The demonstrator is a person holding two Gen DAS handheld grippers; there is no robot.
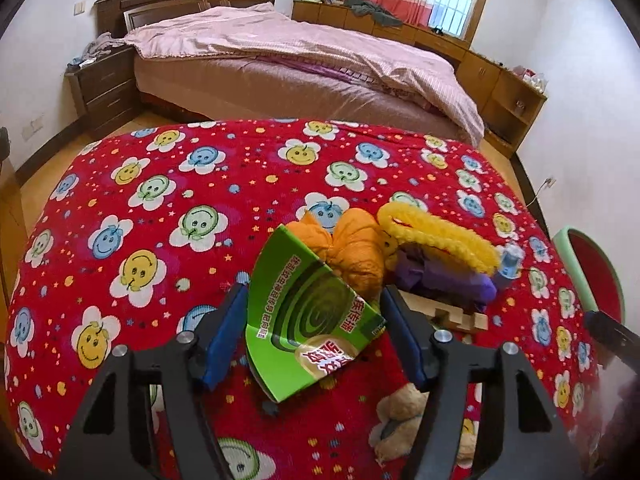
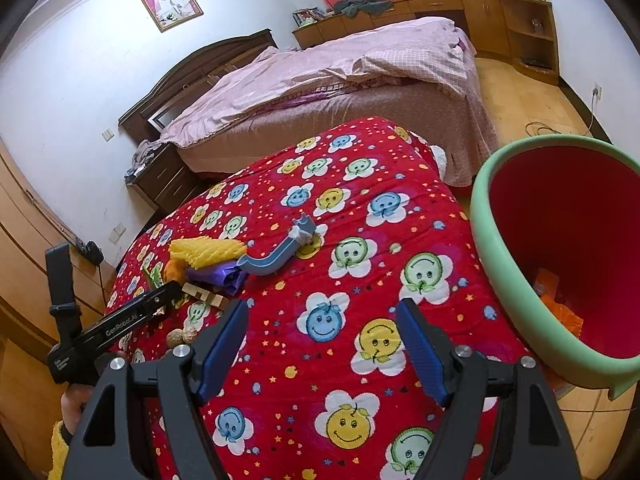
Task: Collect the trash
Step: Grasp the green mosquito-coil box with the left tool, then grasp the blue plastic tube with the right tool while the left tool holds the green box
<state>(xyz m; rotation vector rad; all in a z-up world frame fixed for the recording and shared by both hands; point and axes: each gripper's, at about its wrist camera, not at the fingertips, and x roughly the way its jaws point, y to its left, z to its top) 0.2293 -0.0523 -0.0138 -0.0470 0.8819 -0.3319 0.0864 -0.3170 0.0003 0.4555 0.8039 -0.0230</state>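
while the left gripper (image 1: 314, 334) straddles a green cardboard box (image 1: 308, 320) at lower centre of the left wrist view, its blue pads stand wide, just beside the box's edges, and nothing is clamped. the box looks light, flattened and stiff enough to pinch across its width, though thin card may buckle or slide on the pads; the near edge seems the safest hold. behind it lie an orange wad (image 1: 356, 250), yellow knit (image 1: 436, 240) and purple wrapper (image 1: 452, 280) on the red smiley quilt (image 1: 140, 200). only the right wrist view shows the red bin (image 2: 568, 248) with its green rim at the right edge, scraps already inside, and the right gripper (image 2: 322, 350), spread open and empty over bare quilt. the box hardly shows there.
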